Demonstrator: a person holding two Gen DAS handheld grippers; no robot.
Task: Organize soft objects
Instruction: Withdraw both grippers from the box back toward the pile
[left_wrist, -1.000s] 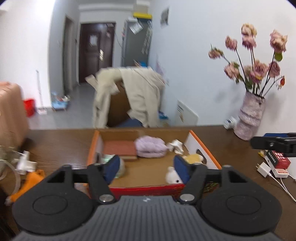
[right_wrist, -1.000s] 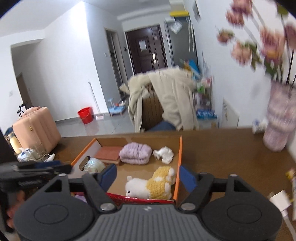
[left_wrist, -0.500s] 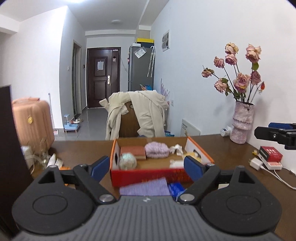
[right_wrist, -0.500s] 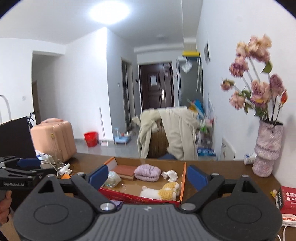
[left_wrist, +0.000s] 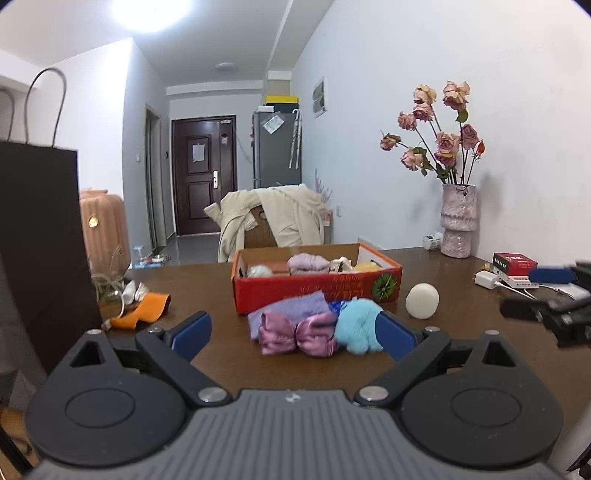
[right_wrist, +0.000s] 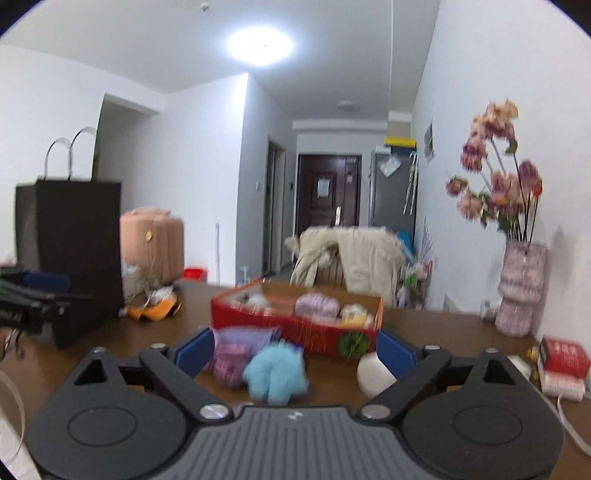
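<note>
I hold both grippers low over the brown table (left_wrist: 207, 280), each pointed at the red box (left_wrist: 314, 291). My left gripper (left_wrist: 293, 334) has its jaws opening, nearly at full spread, with nothing pressed between the blue pads; the soft pile only shows in the gap, further off. My right gripper (right_wrist: 295, 350) is spread wide too, gripping nothing.

The box stands mid-table. In it I see a lilac knit (left_wrist: 308, 263), a pale ball (left_wrist: 259, 271), a white scrap and something yellow. Its front carries yellow print that I cannot read, and a green round mark (left_wrist: 386, 288) at the right end.

In front of the box, on the table, lie a lilac cloth (left_wrist: 288, 310), a pink satin bow (left_wrist: 297, 338) and a blue plush (left_wrist: 356, 328), touching one another. A white ball (left_wrist: 422, 300) sits just right of them, apart.

On the right stands a vase (left_wrist: 458, 225) of faded roses; near it a red carton (left_wrist: 515, 261) with white print too small to read, and a white charger (left_wrist: 487, 278). On the left, a black bag (left_wrist: 40, 236) and an orange thing (left_wrist: 142, 306).

In the right view, white lettering on the left gripper's side is cut off and blurred.
</note>
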